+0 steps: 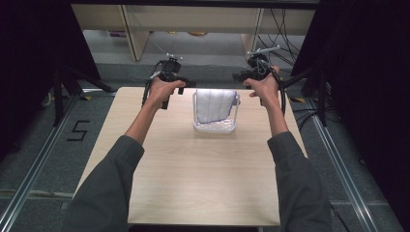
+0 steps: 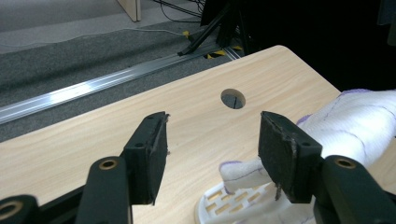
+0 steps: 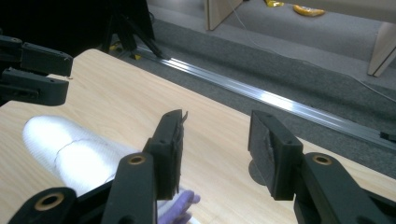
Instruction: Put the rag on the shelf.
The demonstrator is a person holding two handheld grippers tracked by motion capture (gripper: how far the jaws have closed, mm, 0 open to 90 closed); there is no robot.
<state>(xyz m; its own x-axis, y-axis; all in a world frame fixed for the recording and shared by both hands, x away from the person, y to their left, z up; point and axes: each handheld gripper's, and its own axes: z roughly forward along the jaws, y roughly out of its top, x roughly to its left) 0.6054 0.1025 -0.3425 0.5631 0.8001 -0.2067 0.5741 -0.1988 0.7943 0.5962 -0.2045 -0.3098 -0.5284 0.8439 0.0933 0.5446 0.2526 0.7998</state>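
Observation:
A white cloth with purple stitching (image 1: 215, 105) hangs over a white slotted basket (image 1: 214, 128) at the far middle of the wooden table (image 1: 193, 183). My left gripper (image 1: 187, 86) hovers just left of the basket, and my right gripper (image 1: 238, 76) is just to its right. In the left gripper view the left gripper (image 2: 213, 119) is open with bare table between its jaws; the cloth (image 2: 359, 126) and the basket (image 2: 224, 205) lie to their right. In the right gripper view the right gripper (image 3: 217, 119) is open and empty, the cloth (image 3: 70, 149) lies to its left, and the left gripper (image 3: 32, 70) shows farther off.
A round cable hole (image 2: 232, 98) is cut in the table near its far edge. Aluminium rails (image 1: 29, 174) run along the floor on both sides, and black stand legs (image 1: 72, 82) rise at the far corners. A "5" (image 1: 78, 130) is marked on the floor at left.

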